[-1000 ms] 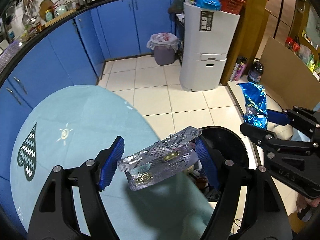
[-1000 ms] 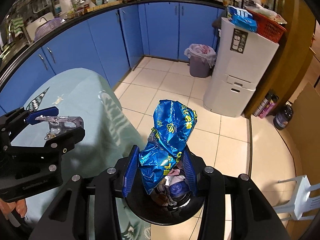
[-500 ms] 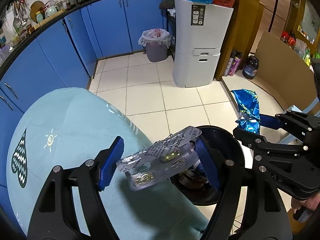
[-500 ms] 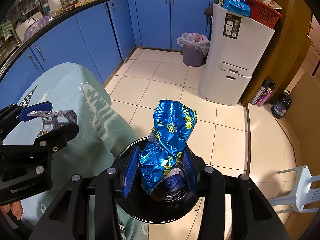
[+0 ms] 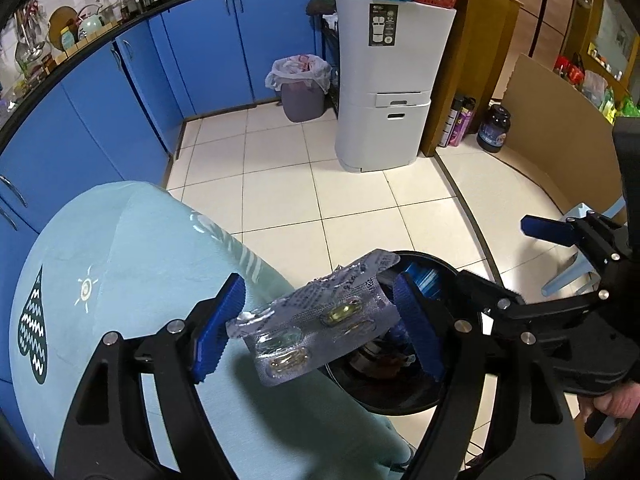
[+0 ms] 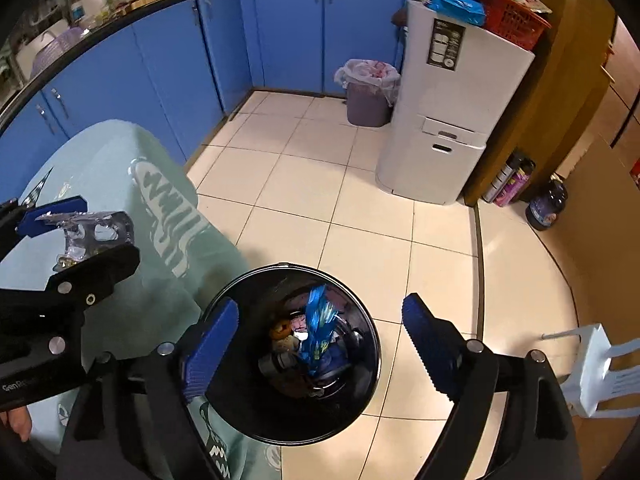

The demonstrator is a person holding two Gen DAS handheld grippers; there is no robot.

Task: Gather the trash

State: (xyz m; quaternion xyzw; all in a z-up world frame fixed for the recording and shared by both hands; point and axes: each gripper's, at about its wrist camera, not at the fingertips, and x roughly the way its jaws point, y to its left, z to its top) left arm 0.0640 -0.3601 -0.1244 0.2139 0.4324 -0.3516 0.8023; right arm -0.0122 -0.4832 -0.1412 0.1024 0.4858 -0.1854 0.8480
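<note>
Right wrist view looks straight down into the black trash bin (image 6: 362,412), where the blue foil wrapper (image 6: 318,330) lies crumpled among other rubbish, dark and hard to make out. The right hand-held gripper (image 6: 316,346) hangs directly above the bin's mouth with its blue pads spread wide and nothing between them. The bin stands on the tiled floor (image 6: 360,208), just beside the hanging edge of the pale green tablecloth (image 6: 172,264) that covers the table. In the left wrist view, the left hand-held gripper (image 5: 318,330) pinches a silver blister pack (image 5: 316,320) by its two ends; the pack is tilted, its far corner raised, and a few amber capsules show in its pockets. It is held over the right edge of the table, with its upper end reaching across the bin's rim (image 5: 424,256). A sliver of the blue wrapper shows inside the bin behind the right-hand pad. From the right wrist view the same pack (image 6: 86,232) appears at the left, crinkled and clamped between that gripper's fingers above the cloth. Farther off on the floor stand a grey bin with a white liner (image 6: 368,94), a white cabinet (image 6: 444,120) and blue cupboards (image 6: 160,76).
</note>
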